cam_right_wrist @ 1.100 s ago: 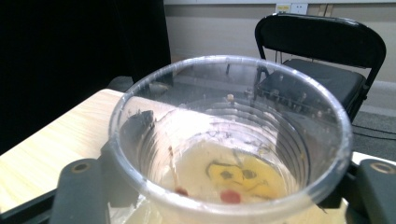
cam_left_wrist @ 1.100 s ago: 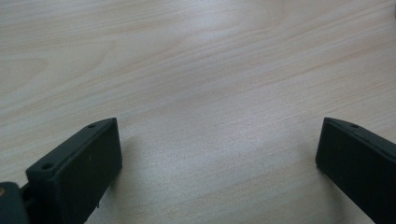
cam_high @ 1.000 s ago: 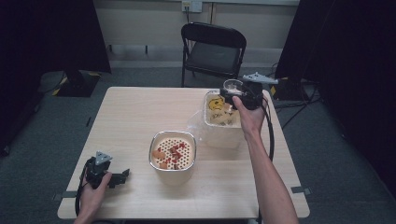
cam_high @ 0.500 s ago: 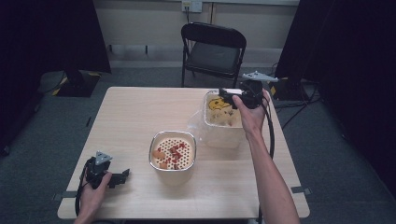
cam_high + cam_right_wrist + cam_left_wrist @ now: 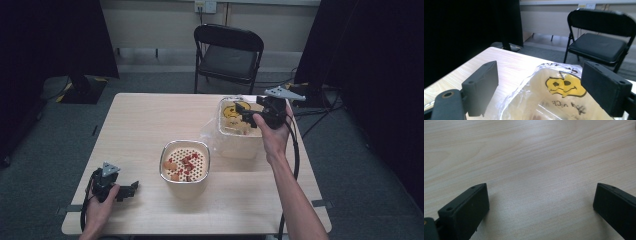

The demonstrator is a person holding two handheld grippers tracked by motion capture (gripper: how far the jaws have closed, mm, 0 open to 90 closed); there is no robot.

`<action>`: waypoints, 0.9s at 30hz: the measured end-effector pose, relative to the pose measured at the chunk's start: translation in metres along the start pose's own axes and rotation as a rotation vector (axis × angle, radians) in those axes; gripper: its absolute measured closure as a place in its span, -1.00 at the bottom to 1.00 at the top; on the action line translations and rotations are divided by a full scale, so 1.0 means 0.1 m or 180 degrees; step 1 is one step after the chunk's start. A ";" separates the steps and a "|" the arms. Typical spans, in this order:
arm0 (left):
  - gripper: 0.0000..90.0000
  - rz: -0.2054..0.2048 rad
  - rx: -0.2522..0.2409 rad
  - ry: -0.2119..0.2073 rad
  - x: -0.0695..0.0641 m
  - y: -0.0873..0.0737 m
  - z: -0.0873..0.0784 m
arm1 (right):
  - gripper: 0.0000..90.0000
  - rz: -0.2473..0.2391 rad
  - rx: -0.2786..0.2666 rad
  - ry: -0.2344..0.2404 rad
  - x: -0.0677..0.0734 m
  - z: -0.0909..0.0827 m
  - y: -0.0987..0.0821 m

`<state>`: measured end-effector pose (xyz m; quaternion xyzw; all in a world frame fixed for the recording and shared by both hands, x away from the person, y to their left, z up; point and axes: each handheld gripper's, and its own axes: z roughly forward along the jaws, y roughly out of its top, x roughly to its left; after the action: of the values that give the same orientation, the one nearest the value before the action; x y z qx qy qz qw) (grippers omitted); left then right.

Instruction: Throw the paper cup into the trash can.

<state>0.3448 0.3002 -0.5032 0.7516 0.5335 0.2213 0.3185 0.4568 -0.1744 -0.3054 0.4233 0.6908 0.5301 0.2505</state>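
A clear box lined with a plastic bag bearing a yellow smiley face (image 5: 239, 126) (image 5: 564, 86) stands at the table's right side. My right gripper (image 5: 246, 115) (image 5: 541, 82) hovers over the box's near right part, open, jaws wide apart and holding nothing. A white perforated strainer bowl (image 5: 185, 161) with red and orange food pieces sits at the table's middle. My left gripper (image 5: 129, 190) (image 5: 539, 207) rests low at the front left of the wooden table (image 5: 529, 157), open, with bare wood between its jaws.
A black folding chair (image 5: 227, 52) (image 5: 599, 37) stands behind the table's far edge. Dark curtains hang at both sides of the room. A cable (image 5: 295, 150) trails from the right gripper past the table's right edge.
My right gripper has turned and dropped a little over the bag-lined box, its jaws now pointing left across it. The left gripper has stayed put.
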 end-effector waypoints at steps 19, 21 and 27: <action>-1.00 0.0000 0.0000 -0.0001 0.00 0.00 0.00 | -0.66 -0.0136 0.0194 -0.0037 0.17 -0.49 -0.59; -1.00 0.0004 0.0001 -0.0005 0.00 0.00 0.00 | -0.67 -0.0114 0.0221 0.0007 0.21 -0.58 -0.77; -1.00 0.0019 0.0003 -0.0009 0.01 0.00 0.00 | -0.68 -0.0108 0.0362 0.0063 0.26 -0.63 -1.07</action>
<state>0.3452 0.3008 -0.5030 0.7536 0.5310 0.2209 0.3183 0.3592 -0.1938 -0.3845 0.4197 0.7293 0.4898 0.2281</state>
